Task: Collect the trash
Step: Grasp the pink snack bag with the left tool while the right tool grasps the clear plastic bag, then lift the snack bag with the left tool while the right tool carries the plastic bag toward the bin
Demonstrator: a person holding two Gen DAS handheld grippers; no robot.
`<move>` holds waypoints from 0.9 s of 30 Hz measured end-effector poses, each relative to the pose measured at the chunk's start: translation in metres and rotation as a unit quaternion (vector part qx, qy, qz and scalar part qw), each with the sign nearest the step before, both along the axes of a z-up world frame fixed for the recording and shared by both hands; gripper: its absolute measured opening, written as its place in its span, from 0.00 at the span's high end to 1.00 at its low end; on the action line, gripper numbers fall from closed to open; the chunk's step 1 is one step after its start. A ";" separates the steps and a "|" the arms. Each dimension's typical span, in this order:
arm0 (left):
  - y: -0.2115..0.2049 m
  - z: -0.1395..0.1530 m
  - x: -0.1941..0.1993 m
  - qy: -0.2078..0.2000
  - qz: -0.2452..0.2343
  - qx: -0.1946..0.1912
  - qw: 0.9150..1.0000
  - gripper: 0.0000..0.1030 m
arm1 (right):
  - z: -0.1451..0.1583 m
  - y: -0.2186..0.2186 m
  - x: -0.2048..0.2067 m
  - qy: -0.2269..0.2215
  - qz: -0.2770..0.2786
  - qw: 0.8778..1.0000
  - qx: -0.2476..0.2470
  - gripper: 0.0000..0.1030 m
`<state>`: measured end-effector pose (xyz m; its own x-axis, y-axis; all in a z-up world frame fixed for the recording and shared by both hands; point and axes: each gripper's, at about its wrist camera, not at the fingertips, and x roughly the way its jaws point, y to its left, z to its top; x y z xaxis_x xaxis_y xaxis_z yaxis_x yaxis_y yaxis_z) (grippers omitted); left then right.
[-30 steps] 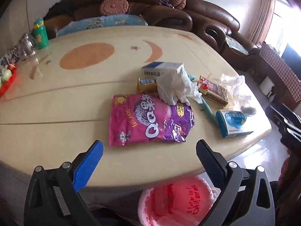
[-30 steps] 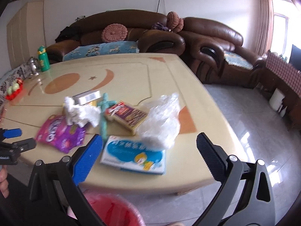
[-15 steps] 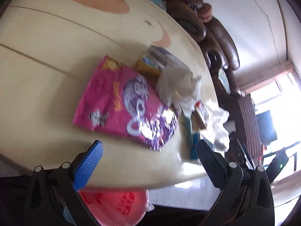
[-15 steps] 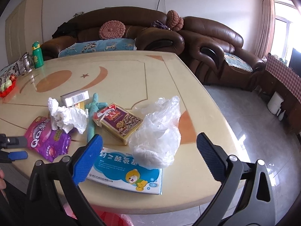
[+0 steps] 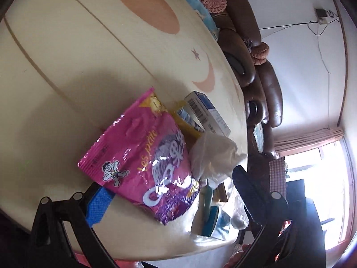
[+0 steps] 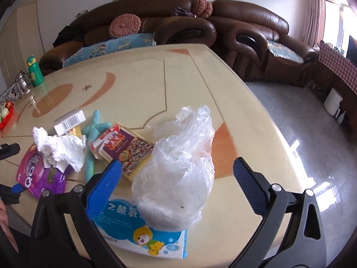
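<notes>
A pink and purple snack bag (image 5: 142,167) lies flat on the cream table (image 5: 67,71). My left gripper (image 5: 167,178) is open and tilted, its fingers on either side of the bag's near end; the bag's edge overlaps the blue pad (image 5: 99,205). A crumpled white tissue (image 5: 214,158) rests against the bag. My right gripper (image 6: 177,164) is open, with a clear plastic bag (image 6: 178,178) in its gap, untouched. The plastic bag sits partly on a blue and white medicine box (image 6: 142,234). The snack bag (image 6: 38,176) and tissue (image 6: 60,149) also show at the left of the right wrist view.
A red and purple box (image 6: 127,147), a teal object (image 6: 93,134) and a white barcode box (image 6: 69,121) lie mid-table. A green bottle (image 6: 33,71) and red tray (image 6: 5,116) stand far left. Brown sofas (image 6: 245,29) lie beyond. A red bin bag (image 5: 84,259) shows below the table edge.
My left gripper has rolled and come in low over the snack bag, which now sits between its fingers. My right gripper has advanced over the table edge toward the plastic bag.
</notes>
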<state>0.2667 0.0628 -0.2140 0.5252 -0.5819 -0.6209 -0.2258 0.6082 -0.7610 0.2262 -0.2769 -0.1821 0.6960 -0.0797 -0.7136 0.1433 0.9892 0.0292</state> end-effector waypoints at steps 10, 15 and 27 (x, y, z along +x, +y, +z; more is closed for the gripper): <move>-0.004 -0.019 0.016 0.044 0.017 -0.016 0.999 0.65 | -0.014 -0.005 0.012 0.022 0.005 1.000 0.013 0.10; -0.002 -0.019 0.013 0.047 0.017 -0.010 0.999 0.72 | -0.018 -0.005 0.015 0.033 0.009 0.999 0.015 0.48; -0.001 -0.004 0.003 0.030 -0.004 0.029 0.999 0.91 | -0.011 -0.001 0.010 0.019 0.008 1.000 -0.003 0.78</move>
